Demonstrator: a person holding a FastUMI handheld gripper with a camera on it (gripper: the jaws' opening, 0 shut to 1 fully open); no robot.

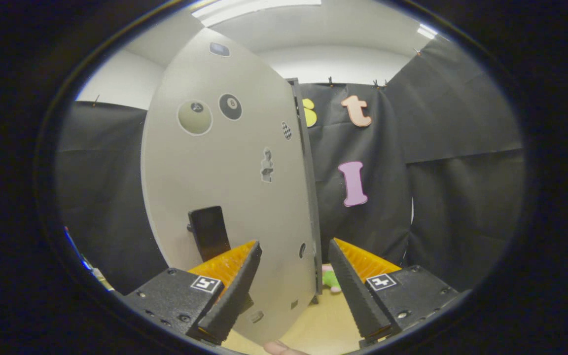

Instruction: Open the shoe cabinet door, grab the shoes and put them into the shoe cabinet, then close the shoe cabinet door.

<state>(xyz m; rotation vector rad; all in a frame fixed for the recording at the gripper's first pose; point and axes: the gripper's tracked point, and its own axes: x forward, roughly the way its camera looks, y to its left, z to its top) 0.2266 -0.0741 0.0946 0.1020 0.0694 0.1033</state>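
Shoe cabinet door (225, 187) swung out, edge between spread gripper (294, 249) fingers, untouched; dark handle (208, 231) beyond left finger; pink-green toy (331, 281) on floor behind.

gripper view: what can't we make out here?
- Cabinet inside: hidden behind the swung door.
- Shoes: a pink-green thing on the floor is mostly hidden by the door and fingers.
- Gripper: fingers apart astride the door's edge; contact can't be told.
- Handle: its far side is hidden.
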